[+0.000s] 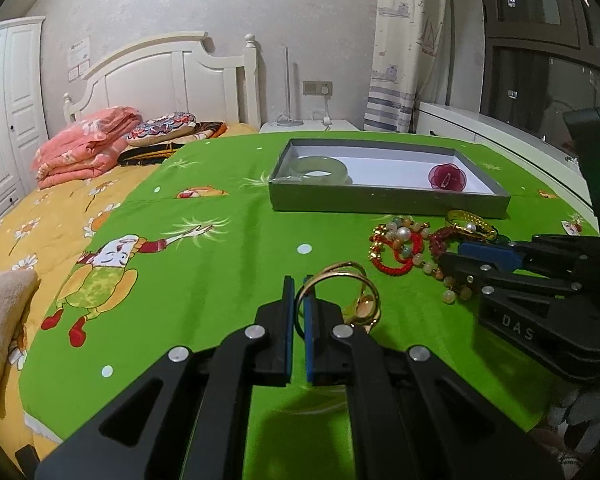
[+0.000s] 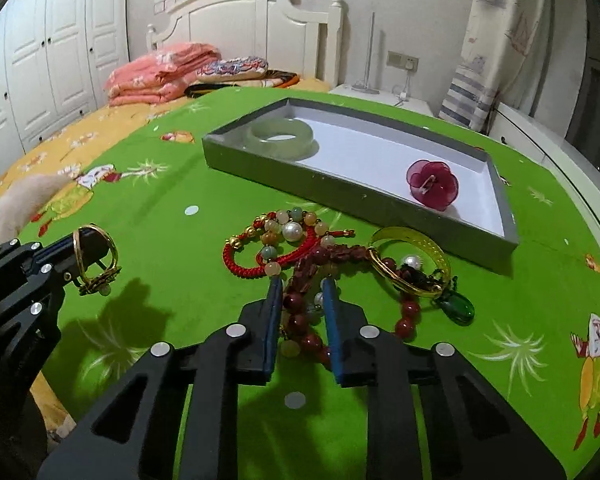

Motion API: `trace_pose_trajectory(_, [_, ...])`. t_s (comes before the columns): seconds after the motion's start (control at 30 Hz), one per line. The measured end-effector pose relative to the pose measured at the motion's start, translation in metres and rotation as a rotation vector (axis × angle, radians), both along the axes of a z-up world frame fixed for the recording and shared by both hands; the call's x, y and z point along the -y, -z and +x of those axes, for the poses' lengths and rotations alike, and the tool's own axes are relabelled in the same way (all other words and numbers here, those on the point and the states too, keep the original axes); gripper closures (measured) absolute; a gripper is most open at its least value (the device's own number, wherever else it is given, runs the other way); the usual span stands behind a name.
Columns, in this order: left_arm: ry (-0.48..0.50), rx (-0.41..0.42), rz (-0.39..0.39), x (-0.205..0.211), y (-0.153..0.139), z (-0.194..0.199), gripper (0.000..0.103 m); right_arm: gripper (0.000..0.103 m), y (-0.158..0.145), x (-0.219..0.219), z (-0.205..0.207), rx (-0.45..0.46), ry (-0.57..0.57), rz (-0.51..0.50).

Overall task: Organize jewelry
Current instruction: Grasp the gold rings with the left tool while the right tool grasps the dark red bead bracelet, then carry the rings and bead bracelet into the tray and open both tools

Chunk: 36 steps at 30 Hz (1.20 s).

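Note:
My left gripper (image 1: 298,280) is shut on a thin gold bangle (image 1: 340,276) with a small ornament, held just above the green cloth; it also shows at the left of the right wrist view, gripper (image 2: 88,240) and bangle (image 2: 96,258). My right gripper (image 2: 302,284) stands open, its fingers straddling a dark red bead bracelet (image 2: 300,320) in a tangled jewelry pile (image 1: 404,244). A grey box (image 2: 340,188) behind the pile holds a pale green jade bangle (image 2: 282,138) and a red flower brooch (image 2: 432,184).
The pile also has a red cord bracelet (image 2: 252,258) with pearls, a yellow-gold bangle (image 2: 416,260) and a green pendant (image 2: 460,310). The green cloth (image 1: 220,272) covers a bed; folded pink bedding (image 1: 88,144) lies by the headboard, and a nightstand (image 1: 308,126) beyond.

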State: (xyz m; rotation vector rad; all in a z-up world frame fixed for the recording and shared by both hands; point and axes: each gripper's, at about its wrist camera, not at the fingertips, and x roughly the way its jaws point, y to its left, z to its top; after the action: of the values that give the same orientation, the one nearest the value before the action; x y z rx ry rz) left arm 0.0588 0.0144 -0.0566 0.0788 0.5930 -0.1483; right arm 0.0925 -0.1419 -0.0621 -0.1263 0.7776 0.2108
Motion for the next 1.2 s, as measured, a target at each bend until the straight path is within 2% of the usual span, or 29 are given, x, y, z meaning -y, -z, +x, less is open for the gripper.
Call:
trace_pose_trajectory(0.07, [-0.001, -0.004, -0.006, -0.002, 0.001, 0.001, 0.099, 0.084, 0.0, -0.002, 0.002, -0.005, -0.011, -0.004])
trace_pose_trajectory(0.1, [-0.001, -0.004, -0.007, -0.002, 0.001, 0.0, 0.099, 0.088, 0.0, -0.003, 0.002, -0.006, -0.018, -0.006])
trace_pose_trajectory(0.17, [0.0, -0.002, -0.004, -0.002, 0.001, 0.0, 0.099, 0.09, 0.0, -0.003, -0.001, -0.008, -0.02, -0.004])
trace_pose_trajectory(0.5, [-0.011, 0.004, 0.002, -0.005, 0.002, -0.004, 0.099, 0.091, -0.014, 0.027, -0.049, 0.074, -0.057, 0.171])
trace_pose_trajectory(0.6, [-0.006, 0.007, 0.009, -0.002, 0.001, -0.005, 0.099, 0.091, -0.022, 0.033, -0.061, 0.105, -0.059, 0.192])
trace_pose_trajectory(0.83, [0.007, 0.03, 0.028, 0.006, -0.003, -0.011, 0.099, 0.091, -0.045, 0.035, -0.081, 0.203, -0.062, 0.197])
trace_pose_trajectory(1.2, [0.037, 0.053, 0.032, 0.018, -0.02, -0.007, 0.099, 0.091, -0.06, 0.043, -0.069, 0.272, -0.022, 0.178])
